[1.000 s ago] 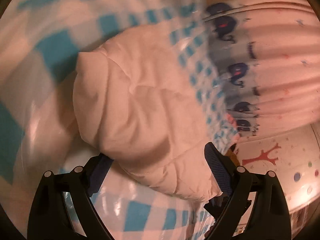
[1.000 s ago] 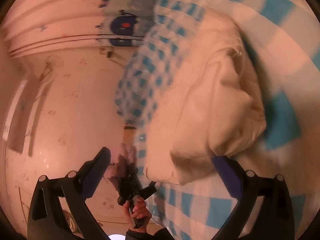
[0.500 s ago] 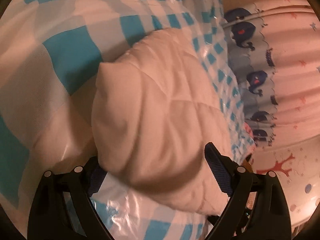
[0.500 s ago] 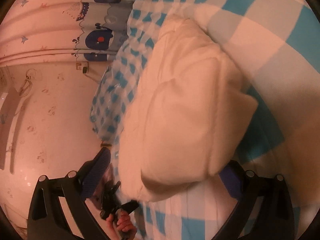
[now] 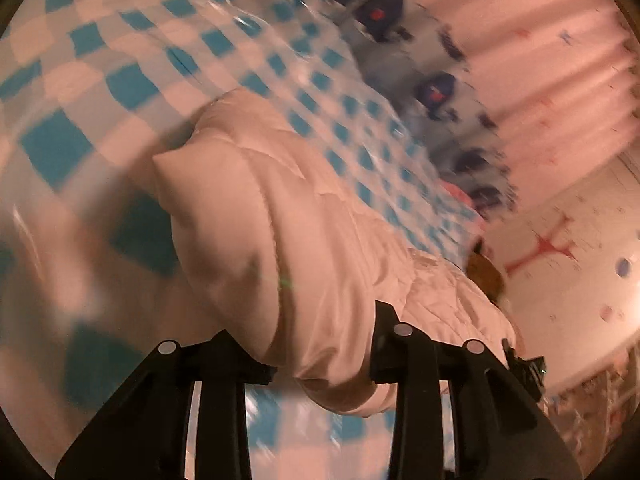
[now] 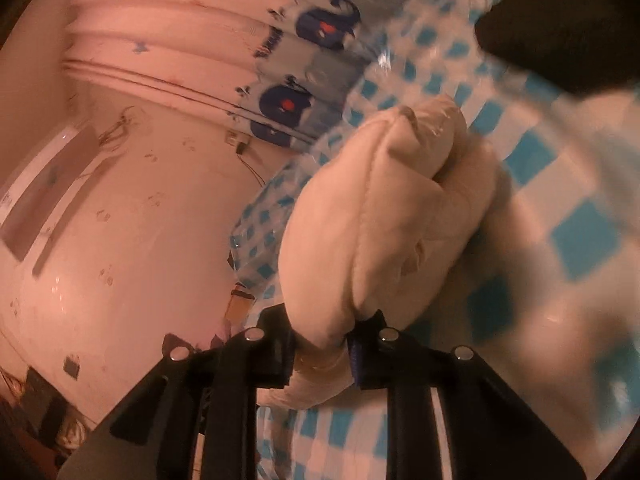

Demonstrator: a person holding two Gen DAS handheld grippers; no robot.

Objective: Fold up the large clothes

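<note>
Left wrist view: left gripper narrowing, jaws closing on the near end of a cream quilted garment stretched away over the blue-checked table cover. Right wrist view: right gripper closing too, pinching the garment's bunched edge near the table's left edge

Right gripper jaws closing on the near end of the padded cream garment — fabric bunched between the pads, bulging out above them. Garment lies over the blue-and-white checked cover on the table, near its left edge. Whale-print curtain behind; pale floor at left. Dark blurred shape top right — can't identify.
</note>
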